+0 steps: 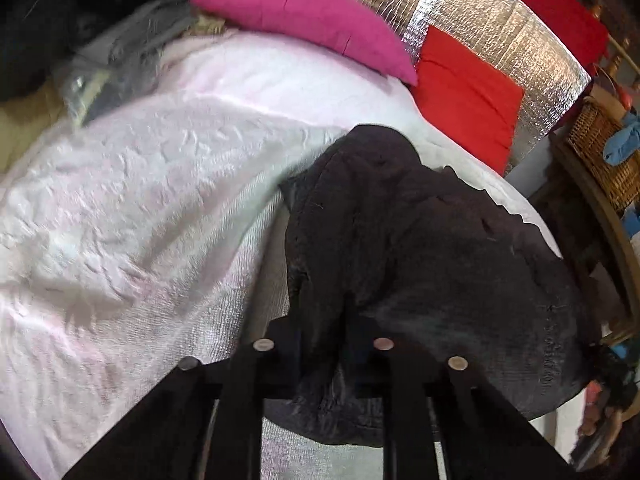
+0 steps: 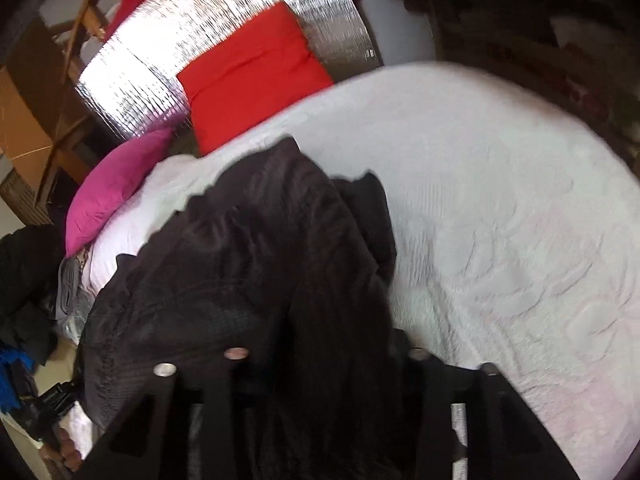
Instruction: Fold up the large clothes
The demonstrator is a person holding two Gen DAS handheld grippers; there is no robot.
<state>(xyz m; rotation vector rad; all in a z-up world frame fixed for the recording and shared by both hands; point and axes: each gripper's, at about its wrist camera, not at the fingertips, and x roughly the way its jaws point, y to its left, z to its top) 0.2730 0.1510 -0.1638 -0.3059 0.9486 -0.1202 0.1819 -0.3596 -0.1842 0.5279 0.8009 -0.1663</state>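
A large black garment (image 1: 420, 248) hangs bunched above a bed with a pale pink textured cover (image 1: 140, 208). My left gripper (image 1: 324, 328) is shut on the garment's edge, and cloth spills down between the fingers. In the right wrist view the same black garment (image 2: 248, 264) drapes over my right gripper (image 2: 324, 344), which is shut on it; the cloth hides the fingertips. The other gripper (image 2: 52, 404) and a hand show at the lower left of the right wrist view. The bed cover (image 2: 500, 220) lies to the right.
A magenta pillow (image 1: 308, 16) and a red pillow (image 1: 464, 92) lean on a silver foil panel (image 1: 520, 52) at the bed's head. Grey clothes (image 1: 120, 60) lie at the far left. A wicker basket (image 1: 604, 148) stands to the right of the bed.
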